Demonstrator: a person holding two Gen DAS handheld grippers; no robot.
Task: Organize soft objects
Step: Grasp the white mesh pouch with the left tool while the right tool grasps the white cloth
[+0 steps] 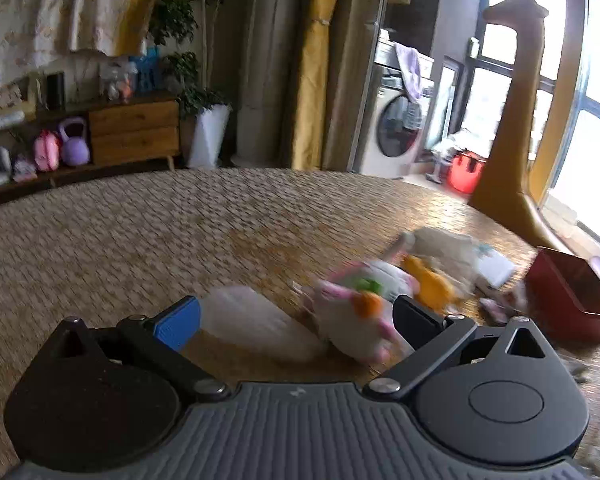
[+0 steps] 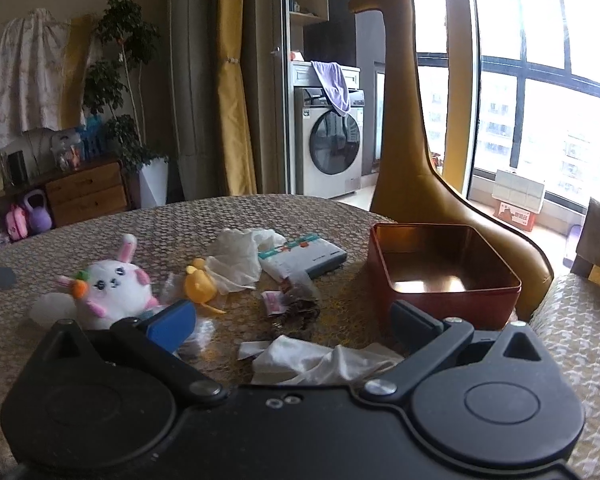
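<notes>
A white plush bunny [image 2: 114, 286] with pink ears and a small carrot lies on the woven table; it also shows, blurred, in the left wrist view [image 1: 354, 312]. My left gripper [image 1: 296, 316] is open, its jaws on either side of the bunny and a white puffy object [image 1: 252, 320]. My right gripper [image 2: 292, 318] is open above a white tissue [image 2: 320, 362]. A yellow duck toy [image 2: 199, 285], a crumpled white cloth [image 2: 240, 256], a tissue pack [image 2: 304, 256] and small wrappers [image 2: 294, 304] lie mid-table. An open red tin box [image 2: 440, 276] stands to the right.
A tall golden giraffe figure [image 2: 404, 120] stands behind the red box at the table's far right edge. A washing machine [image 2: 328, 144], curtains, a potted plant [image 2: 120, 80] and a wooden cabinet [image 2: 86, 196] are beyond the table.
</notes>
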